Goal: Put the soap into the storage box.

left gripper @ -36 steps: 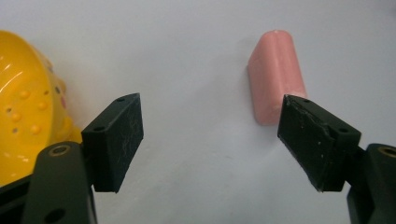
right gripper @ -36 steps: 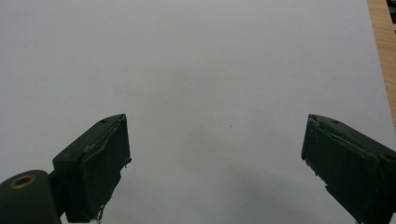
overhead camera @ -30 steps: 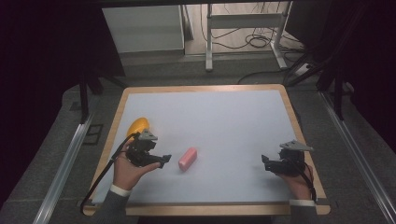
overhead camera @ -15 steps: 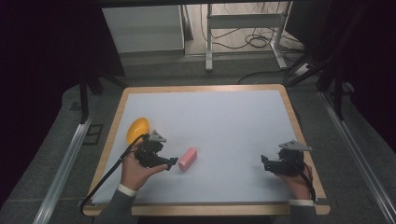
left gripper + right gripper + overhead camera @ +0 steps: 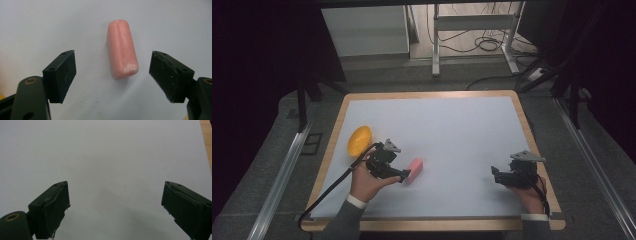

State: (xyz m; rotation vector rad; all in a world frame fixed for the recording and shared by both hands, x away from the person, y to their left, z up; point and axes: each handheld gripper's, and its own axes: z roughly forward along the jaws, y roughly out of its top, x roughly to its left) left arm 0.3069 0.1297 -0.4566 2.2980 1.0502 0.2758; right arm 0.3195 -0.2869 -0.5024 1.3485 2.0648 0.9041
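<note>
Left to right: yellow bowl [image 5: 359, 140] near the counter [image 5: 462, 125] edge; left hand-held gripper [image 5: 404, 176], jaws spread wide, approaching the pink sausage [image 5: 122, 48] lying flat just ahead of it. Next: advance to straddle, then close. Right hand-held gripper [image 5: 495, 176] rests well apart, jaws also spread.

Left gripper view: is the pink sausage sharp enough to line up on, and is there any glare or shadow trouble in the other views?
Left gripper view: pink sausage-shaped piece sharp, evenly lit, no glare. Right gripper view: soft shadow on the white table sheet. High view: table bright, surroundings very dark.
</note>
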